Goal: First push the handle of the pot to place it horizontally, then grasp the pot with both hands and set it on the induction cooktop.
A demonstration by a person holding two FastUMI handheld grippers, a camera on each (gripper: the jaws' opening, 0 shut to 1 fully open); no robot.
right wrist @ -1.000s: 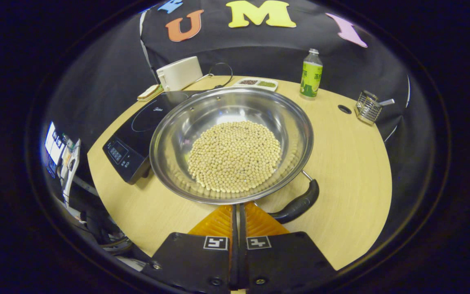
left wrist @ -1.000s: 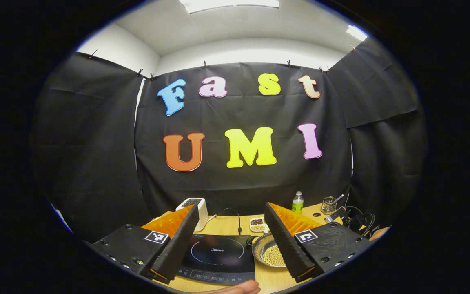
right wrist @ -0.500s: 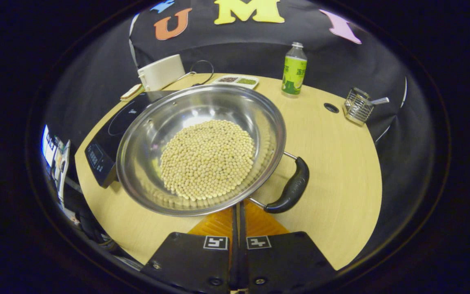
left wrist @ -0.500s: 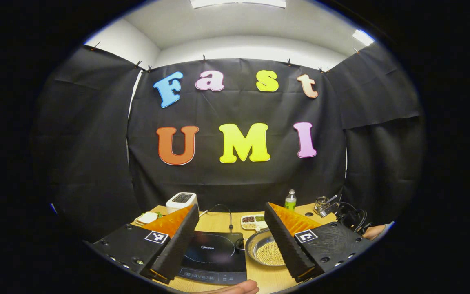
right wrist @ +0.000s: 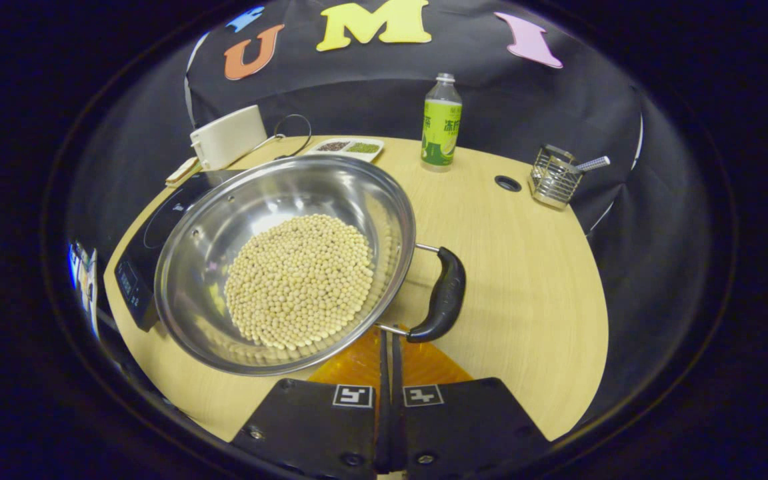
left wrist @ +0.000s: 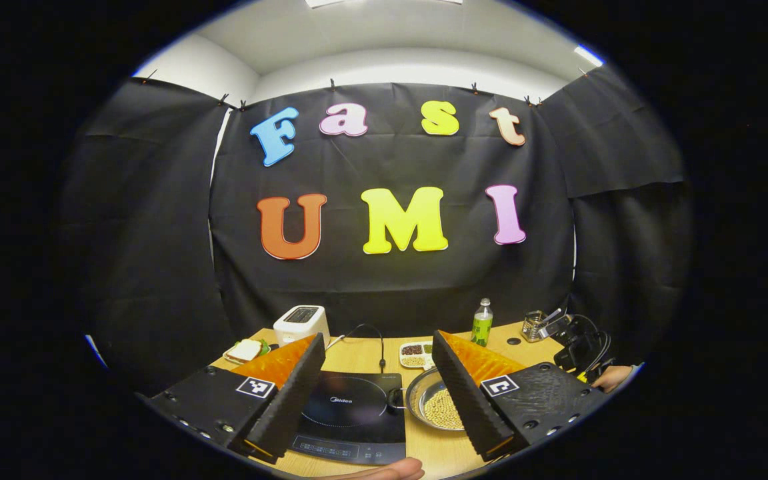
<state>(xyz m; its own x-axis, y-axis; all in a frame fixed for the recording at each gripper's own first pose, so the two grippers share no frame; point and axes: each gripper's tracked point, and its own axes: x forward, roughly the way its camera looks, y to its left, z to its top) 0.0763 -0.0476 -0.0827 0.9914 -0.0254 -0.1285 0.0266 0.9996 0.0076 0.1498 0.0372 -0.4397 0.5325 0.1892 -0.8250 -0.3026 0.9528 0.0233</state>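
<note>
Soybeans (right wrist: 301,277) heap inside the shiny steel pot (right wrist: 357,193), its black handle (right wrist: 443,297) just beyond the clenched right tool (right wrist: 387,347); left tool (left wrist: 377,390) gapes wide.

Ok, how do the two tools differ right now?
The left tool has its fingers spread wide; the right tool has its fingers closed together with nothing between them. The left tool hangs above the cooktop, well back from the pot; the right tool sits low at the pot's rim, beside its handle. Both face the table.
</note>
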